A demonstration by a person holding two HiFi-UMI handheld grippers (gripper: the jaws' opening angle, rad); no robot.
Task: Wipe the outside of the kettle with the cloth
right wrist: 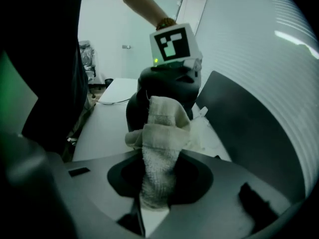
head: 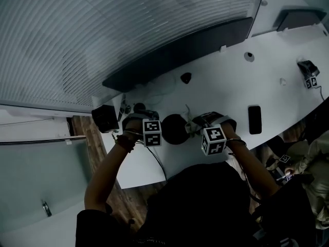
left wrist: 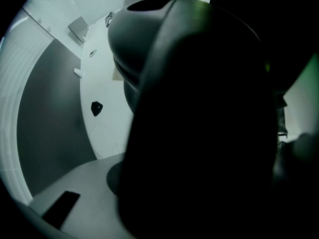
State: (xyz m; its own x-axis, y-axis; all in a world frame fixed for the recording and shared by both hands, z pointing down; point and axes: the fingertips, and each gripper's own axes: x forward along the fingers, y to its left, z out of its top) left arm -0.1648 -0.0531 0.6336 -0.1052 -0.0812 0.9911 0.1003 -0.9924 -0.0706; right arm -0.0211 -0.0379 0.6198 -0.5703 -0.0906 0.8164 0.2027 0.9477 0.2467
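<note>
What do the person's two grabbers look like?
Each is dark and chunky: the left gripper and right gripper both carry a white cube with black square markers. The person wears a dark top and a bracelet on the left wrist.

Both arms reach forward, left hand-held gripper [head: 154, 119] hard against the kettle [head: 175, 129], jaw state unreadable, right hand-held gripper [right wrist: 157, 203] opposite it, jaws clamped on the cloth [right wrist: 159, 148].

Blk kettle [right wrist: 167, 86] upright; white cloth [right wrist: 160, 156] vs side.

black kettle [right wrist: 167, 86], off-white cloth [right wrist: 159, 153], white table [head: 226, 86]
</note>
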